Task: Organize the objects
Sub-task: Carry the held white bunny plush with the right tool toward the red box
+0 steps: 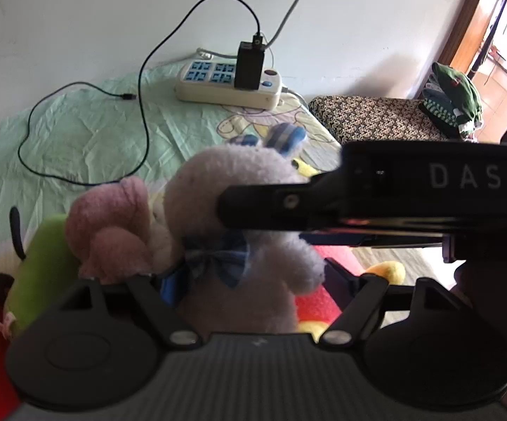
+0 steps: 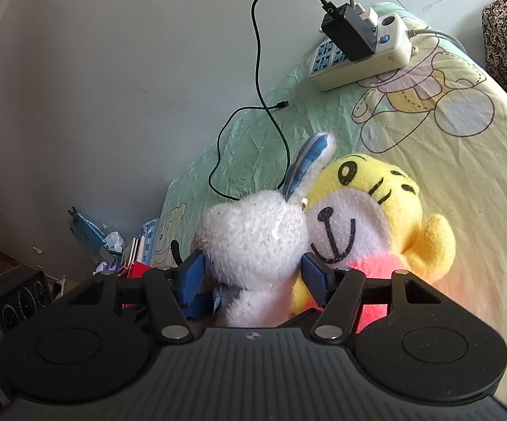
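A white plush rabbit (image 1: 239, 210) with blue-striped ears and a blue bow sits on the bed. My left gripper (image 1: 253, 280) is closed around its body. My right gripper (image 2: 253, 273) is closed around its head (image 2: 253, 235), and shows in the left wrist view (image 1: 394, 196) as a black arm across the rabbit. A yellow tiger plush (image 2: 376, 217) in red lies just right of the rabbit. A pink plush (image 1: 113, 228) and a green plush (image 1: 39, 263) press against its left side.
A power strip (image 1: 229, 84) with a black charger (image 2: 350, 35) and a loose black cable (image 1: 88, 133) lies at the back of the bed by the wall. A patterned stool (image 1: 376, 119) with folded clothes (image 1: 453, 98) stands right of the bed. Clutter (image 2: 106, 245) lies beyond the bed's far end.
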`<state>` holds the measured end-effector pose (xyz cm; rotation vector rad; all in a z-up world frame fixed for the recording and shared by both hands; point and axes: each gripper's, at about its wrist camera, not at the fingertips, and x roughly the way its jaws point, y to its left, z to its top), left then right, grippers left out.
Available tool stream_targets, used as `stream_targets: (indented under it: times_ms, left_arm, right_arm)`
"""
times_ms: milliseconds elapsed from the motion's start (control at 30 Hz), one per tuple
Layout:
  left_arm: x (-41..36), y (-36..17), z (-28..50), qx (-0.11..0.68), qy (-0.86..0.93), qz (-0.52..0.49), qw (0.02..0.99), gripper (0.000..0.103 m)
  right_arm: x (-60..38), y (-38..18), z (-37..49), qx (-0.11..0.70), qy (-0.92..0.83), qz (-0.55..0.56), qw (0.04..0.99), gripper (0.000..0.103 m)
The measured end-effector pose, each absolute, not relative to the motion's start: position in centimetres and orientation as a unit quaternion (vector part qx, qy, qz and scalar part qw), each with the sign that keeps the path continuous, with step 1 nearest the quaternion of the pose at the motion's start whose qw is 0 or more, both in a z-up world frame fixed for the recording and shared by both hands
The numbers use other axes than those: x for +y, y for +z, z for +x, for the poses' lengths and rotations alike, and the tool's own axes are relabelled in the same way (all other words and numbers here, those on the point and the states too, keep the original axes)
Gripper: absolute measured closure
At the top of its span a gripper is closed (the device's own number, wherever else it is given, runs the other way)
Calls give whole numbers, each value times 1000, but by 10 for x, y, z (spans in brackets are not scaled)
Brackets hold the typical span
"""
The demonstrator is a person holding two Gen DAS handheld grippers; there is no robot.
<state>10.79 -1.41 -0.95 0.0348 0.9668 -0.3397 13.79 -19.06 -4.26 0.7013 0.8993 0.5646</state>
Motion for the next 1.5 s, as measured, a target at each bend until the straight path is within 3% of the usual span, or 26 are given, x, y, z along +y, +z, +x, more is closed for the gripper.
stream_targets:
  times_ms: [200,333,1033,1500]
  left_arm:
    - [-16,-14,113,456,-151,27,877,27]
    - [-12,-6,104,451,-146,22,880,40]
    - [20,73,-15,355,-152,-47,921,40]
    - [134,94,-72,305,-100,-90,943,40]
  right_arm:
    - [-191,-45,139,405,278,325,808,48]
    - [-193,-40,133,392,287,325,812,50]
    - [-173,24,45,308,362,265,839,49]
    - [-45,42,32,296,448,204,819,49]
